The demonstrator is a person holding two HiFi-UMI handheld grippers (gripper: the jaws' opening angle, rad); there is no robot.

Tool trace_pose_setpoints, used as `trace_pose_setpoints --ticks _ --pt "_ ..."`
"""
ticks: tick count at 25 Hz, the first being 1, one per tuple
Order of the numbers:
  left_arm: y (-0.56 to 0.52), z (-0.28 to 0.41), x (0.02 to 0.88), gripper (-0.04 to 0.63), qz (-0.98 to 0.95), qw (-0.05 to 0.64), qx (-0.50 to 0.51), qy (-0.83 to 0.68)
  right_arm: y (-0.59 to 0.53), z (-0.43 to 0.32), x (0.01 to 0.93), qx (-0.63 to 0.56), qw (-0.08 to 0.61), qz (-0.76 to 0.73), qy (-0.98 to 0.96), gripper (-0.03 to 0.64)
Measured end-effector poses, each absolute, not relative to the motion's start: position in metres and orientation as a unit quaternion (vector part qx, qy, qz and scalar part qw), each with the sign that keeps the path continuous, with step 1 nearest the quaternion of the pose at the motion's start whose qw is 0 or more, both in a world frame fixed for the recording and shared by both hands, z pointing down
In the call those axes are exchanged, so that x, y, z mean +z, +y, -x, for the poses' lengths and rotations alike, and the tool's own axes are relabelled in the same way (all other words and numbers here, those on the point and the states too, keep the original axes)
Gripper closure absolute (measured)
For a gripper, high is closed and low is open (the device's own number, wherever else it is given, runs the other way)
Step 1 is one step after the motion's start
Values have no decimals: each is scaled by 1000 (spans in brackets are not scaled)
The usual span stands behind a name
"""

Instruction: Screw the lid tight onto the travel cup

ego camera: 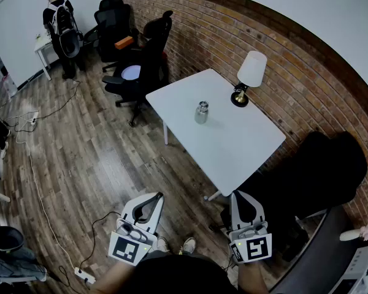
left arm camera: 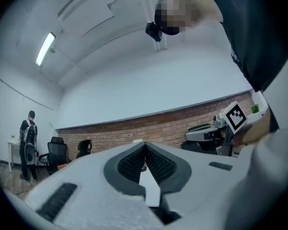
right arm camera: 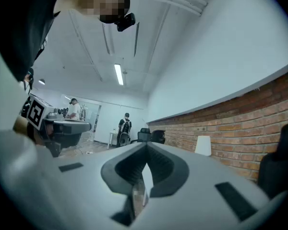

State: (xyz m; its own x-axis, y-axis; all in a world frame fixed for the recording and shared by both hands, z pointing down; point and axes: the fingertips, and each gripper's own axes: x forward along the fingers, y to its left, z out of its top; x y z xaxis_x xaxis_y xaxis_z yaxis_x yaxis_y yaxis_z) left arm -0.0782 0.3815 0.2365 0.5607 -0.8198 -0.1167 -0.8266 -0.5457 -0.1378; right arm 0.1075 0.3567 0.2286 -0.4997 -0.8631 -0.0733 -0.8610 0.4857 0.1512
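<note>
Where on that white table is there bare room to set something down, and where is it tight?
The white table is mostly bare. The whole near half is free, between the travel cup and the edge closest to you, and so is the strip between the cup and the office chairs. It is tightest by the lamp at the far edge.

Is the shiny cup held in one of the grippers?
No, the cup stands on the white table, far from the left gripper and the right gripper.
</note>
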Motion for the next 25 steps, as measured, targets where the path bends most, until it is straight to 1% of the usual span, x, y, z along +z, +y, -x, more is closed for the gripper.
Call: trace_pose_setpoints --ticks 9,14,19,25 --pt "379 75 236 572 871 87 9 483 351 -111 230 -81 -2 -485 -870 604" --pt "377 67 238 572 866 86 1 493 348 -113 235 -56 -16 -447 -893 604" --pt "381 61 246 572 858 83 -7 507 348 -109 247 -64 -8 -417 -907 604" --pt "375 59 254 572 852 71 -10 518 339 -100 263 -43 -2 -390 -920 604"
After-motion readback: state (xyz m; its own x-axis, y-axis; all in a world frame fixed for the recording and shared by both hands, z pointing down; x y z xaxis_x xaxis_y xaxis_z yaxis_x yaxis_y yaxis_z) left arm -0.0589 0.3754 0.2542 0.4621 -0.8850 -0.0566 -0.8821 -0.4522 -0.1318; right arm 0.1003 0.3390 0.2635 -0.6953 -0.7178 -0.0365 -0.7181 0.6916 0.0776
